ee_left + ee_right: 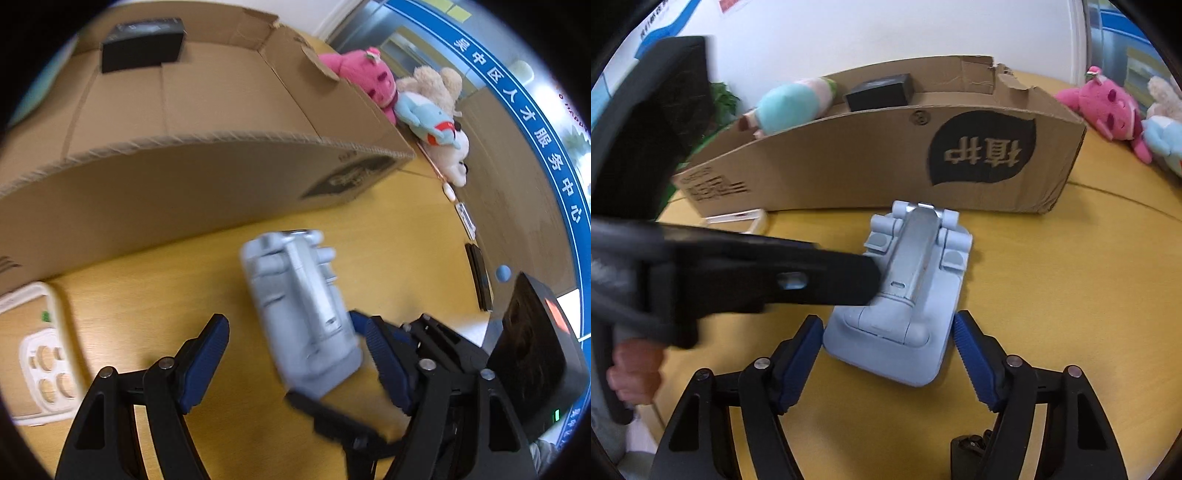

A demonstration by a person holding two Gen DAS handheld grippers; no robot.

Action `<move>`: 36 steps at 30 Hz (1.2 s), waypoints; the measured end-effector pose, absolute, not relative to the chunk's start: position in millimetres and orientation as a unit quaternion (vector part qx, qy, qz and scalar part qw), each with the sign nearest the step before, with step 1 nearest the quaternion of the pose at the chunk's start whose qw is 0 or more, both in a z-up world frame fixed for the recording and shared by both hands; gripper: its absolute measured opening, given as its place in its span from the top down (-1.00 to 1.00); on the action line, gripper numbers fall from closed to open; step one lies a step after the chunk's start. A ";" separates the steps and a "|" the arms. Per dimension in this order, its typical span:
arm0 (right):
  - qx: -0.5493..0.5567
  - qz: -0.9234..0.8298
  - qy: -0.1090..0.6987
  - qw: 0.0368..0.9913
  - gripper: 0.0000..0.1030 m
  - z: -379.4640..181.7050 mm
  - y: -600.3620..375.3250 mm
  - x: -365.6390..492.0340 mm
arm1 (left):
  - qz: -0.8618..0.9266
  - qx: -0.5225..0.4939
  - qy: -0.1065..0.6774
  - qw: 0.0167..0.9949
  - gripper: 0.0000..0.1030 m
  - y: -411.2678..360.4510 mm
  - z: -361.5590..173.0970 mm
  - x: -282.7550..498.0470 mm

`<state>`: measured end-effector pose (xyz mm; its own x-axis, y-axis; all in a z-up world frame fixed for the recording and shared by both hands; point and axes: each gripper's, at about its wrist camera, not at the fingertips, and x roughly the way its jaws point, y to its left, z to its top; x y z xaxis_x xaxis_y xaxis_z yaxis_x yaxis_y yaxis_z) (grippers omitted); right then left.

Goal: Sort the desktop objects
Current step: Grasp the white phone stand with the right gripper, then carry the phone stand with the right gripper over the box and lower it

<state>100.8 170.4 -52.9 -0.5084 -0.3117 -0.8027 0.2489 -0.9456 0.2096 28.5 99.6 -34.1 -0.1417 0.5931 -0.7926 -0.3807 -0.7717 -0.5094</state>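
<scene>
The pale blue folding plastic phone stand lies before the open brown cardboard box. The right hand-held gripper, spread, straddles its base; the left hand-held gripper is spread too. It looks rigid, light and smooth: grip the flat side edges.

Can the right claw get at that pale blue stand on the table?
Probably yes. The right claw is open with the stand's near end already between its fingers; the left claw crowds in beside it but doesn't block it.

blurred: blue stand | hides stand's left edge: left hand-held gripper
</scene>
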 end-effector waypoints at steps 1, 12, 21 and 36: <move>0.467 -0.867 -0.037 0.167 -0.36 -53.0 169.3 103.6 | 0.748 -0.571 -0.092 0.326 -0.44 103.2 -35.9 29.6; 0.460 -0.866 -0.049 0.188 -0.35 -51.8 164.4 108.0 | 0.767 -0.567 -0.093 0.285 0.06 96.0 -34.8 37.3; 0.416 -0.884 -0.057 0.205 -0.35 -18.2 159.4 116.0 | 0.804 -0.522 -0.084 0.274 0.06 83.4 8.1 45.5; 0.320 -0.919 -0.003 0.230 -0.35 81.4 141.3 74.6 | 0.868 -0.412 -0.066 0.269 0.06 69.1 120.1 10.9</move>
<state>74.6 141.3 81.4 -0.6897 -0.4244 -0.5867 0.4199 -0.8945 0.1534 10.9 69.1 120.1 -0.5148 0.5216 -0.6803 -0.4127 -0.8464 -0.3366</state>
